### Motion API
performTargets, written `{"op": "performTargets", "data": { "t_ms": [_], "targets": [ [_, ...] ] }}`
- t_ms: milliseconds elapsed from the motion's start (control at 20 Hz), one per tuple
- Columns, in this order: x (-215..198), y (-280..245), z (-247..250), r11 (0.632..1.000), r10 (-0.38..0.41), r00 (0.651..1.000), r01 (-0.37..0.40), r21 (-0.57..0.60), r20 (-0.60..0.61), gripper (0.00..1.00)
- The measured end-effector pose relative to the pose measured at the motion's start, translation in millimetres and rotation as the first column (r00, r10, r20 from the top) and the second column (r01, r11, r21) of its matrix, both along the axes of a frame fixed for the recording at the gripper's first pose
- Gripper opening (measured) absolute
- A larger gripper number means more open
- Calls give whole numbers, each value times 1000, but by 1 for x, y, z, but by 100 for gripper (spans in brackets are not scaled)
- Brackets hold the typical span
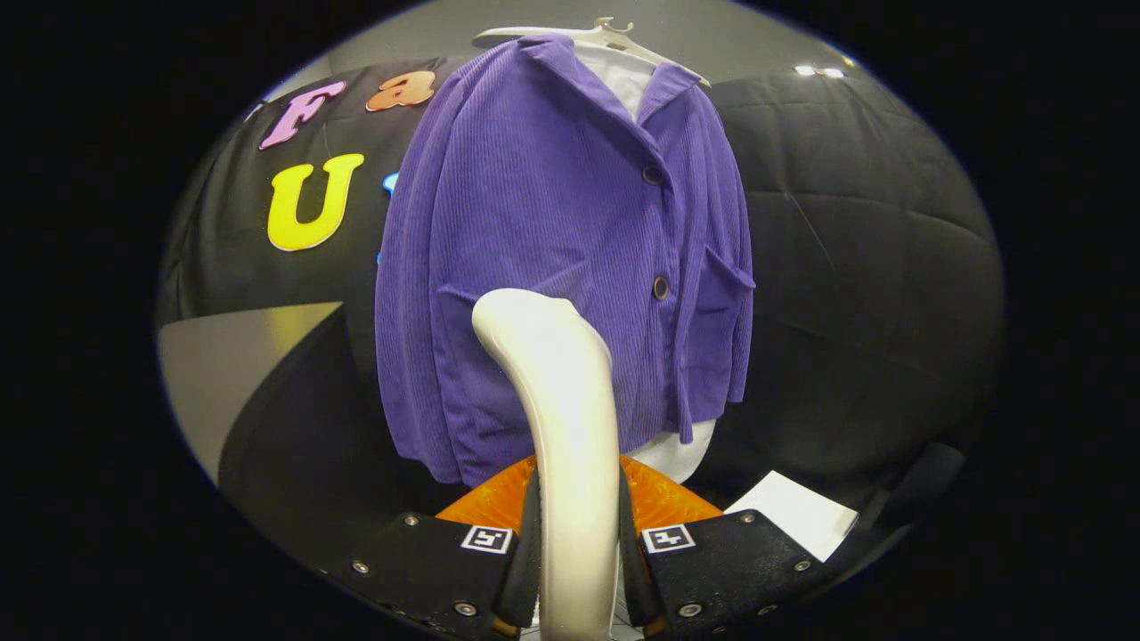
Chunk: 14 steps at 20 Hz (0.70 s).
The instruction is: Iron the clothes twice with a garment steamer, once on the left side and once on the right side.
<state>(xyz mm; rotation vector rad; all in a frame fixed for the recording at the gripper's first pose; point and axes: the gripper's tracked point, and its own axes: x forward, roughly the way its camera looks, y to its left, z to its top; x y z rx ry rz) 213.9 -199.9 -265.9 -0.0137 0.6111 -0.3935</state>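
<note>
While I hold the rig steady, the jaws [579, 561] are closed narrow around the cream-white curved plastic handle of the garment steamer [561, 427], both fingers pressing its sides, so I count the grip as firm. That handle rises from between the fingers and bends away from me, its rounded top set over the lower front of the garment; whether the steaming face beyond it touches the cloth I cannot tell, since the handle hides it. An orange translucent ribbed part [663, 503] shows just past the fingers on either side of the handle; I take it for part of the rig or the steamer, but cannot say which. Beyond hangs the purple ribbed corduroy jacket [552, 223] with two dark buttons and a patch pocket, on a white plastic hanger [614, 36], a white garment [681, 454] showing at its collar and below its hem. A white sheet of paper [793, 512] lies low beside the fingers, and the black cloth wall [873, 267] backs it all. I judge the step to be a stroke on the front panel left of the button line, with the steamer head low on it; how much of the two passes is done I cannot say. Next I would want a slow, straight travel along that panel, keeping the head square and lightly against the cloth, clear of the buttons.
</note>
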Motion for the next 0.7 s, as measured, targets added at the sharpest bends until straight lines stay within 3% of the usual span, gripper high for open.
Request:
{"op": "performTargets", "data": {
  "t_ms": [350, 500, 700],
  "targets": [
    [-34, 18, -29, 1000, 20, 998, -19, 22, -52, 39],
    [-37, 23, -3, 999, 47, 999, -47, 10, -4, 38],
    [-40, 19, 59, 1000, 24, 995, -22, -22, 96, 39]
  ]
}}
